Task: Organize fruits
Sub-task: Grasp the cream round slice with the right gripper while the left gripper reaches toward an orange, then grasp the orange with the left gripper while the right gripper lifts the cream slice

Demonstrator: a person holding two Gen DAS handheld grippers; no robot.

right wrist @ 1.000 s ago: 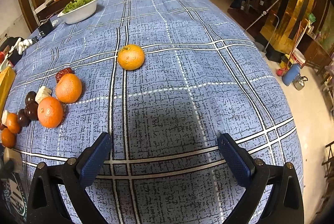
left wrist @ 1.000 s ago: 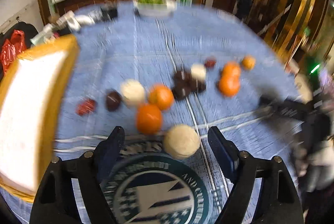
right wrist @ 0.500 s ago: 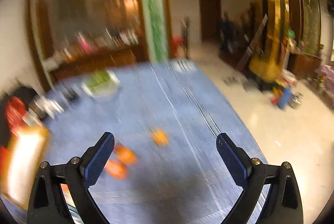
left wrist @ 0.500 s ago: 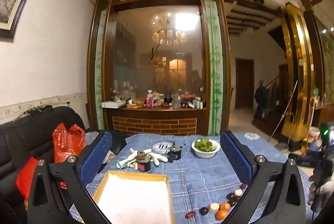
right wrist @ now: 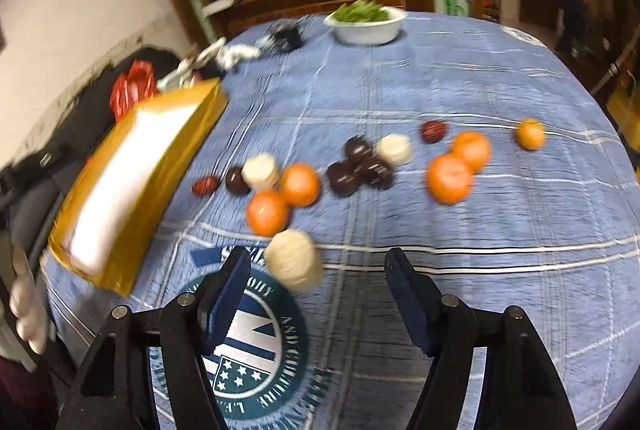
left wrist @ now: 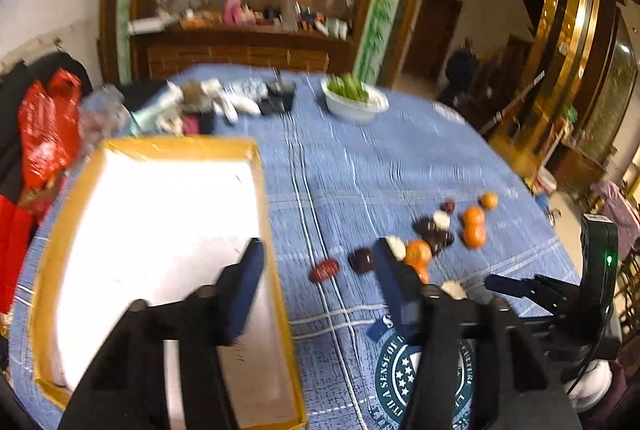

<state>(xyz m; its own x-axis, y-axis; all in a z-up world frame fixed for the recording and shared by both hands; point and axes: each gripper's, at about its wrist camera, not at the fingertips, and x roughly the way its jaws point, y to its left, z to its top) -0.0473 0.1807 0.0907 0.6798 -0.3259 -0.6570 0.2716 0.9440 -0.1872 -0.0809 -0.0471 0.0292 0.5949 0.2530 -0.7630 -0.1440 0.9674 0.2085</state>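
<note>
- Far left: the gold tray (left wrist: 276, 294) with a white inside sits on the blue surface (left wrist: 360, 165). No fruit in it yet.
- Left claw (left wrist: 318, 262) is wide open, holding nothing. It hangs over the tray's right edge & the cloth.
- Fruits lie in a loose row mid-surface, right of the tray: red date (right wrist: 205, 185), dark plum (right wrist: 237, 180), pale round fruit (right wrist: 261, 171), 2 oranges (right wrist: 267, 212) touching, a clump of dark plums (right wrist: 360, 165), 2 more oranges (right wrist: 450, 178), then a small orange (right wrist: 530, 133) off alone.
- Right claw (right wrist: 314, 278) is open too, empty. The big pale ball (right wrist: 294, 264) sits just past its tips, a bit left of the middle.
- I think the next step is grabbing that ball. Do it well: center the claw on it, go low, close slow so it won't roll off.
- Both views are blurry, so steady up 1st.
</note>
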